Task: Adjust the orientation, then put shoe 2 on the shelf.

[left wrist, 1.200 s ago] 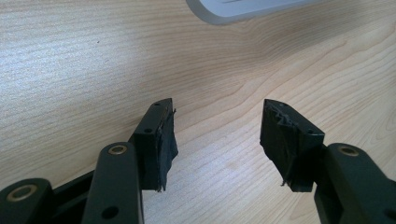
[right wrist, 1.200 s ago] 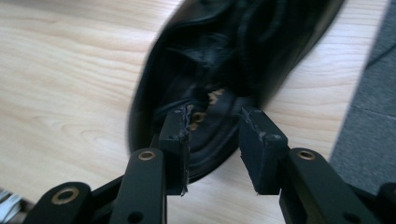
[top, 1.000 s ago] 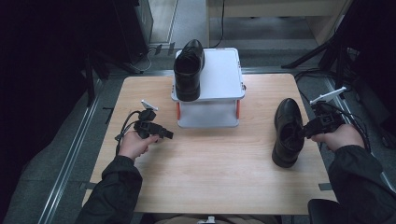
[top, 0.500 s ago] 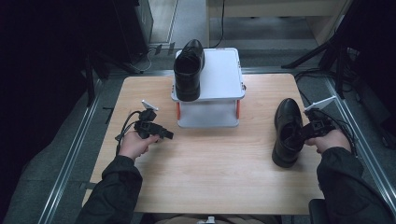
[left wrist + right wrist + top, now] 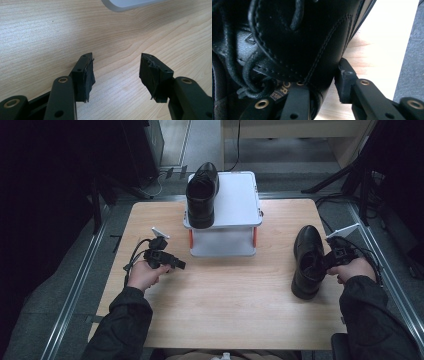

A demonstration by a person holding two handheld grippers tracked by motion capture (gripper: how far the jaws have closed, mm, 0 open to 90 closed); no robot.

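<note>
One black shoe (image 5: 202,195) already stands on the grey stand (image 5: 235,195) at the far side of the table (image 5: 225,315), along its left part with the toe toward me. The right part of that top is bare, so I judge half the job done: the pair looks meant to sit there side by side.

The second shoe (image 5: 306,262) is on the wood near the right edge, well apart from the stand, sole down. My right gripper (image 5: 327,261) is at its side wall by the opening. In the right gripper view one jaw has gone inside the shoe (image 5: 294,45), next to the laces, and the other sits outside against the leather; the jaws have just been closing with that wall between them. The inner pad is hidden by the leather, so I cannot be quite sure the pinch is firm, but it looks like a grasp taking hold.

My left gripper (image 5: 164,259) rests low over the bare table in front of the stand, jaws spread apart with nothing between them, as the left gripper view (image 5: 116,75) shows plainly.

What is left, as I read it: lift this shoe, carry it over to the stand, and set it down beside its mate.
</note>
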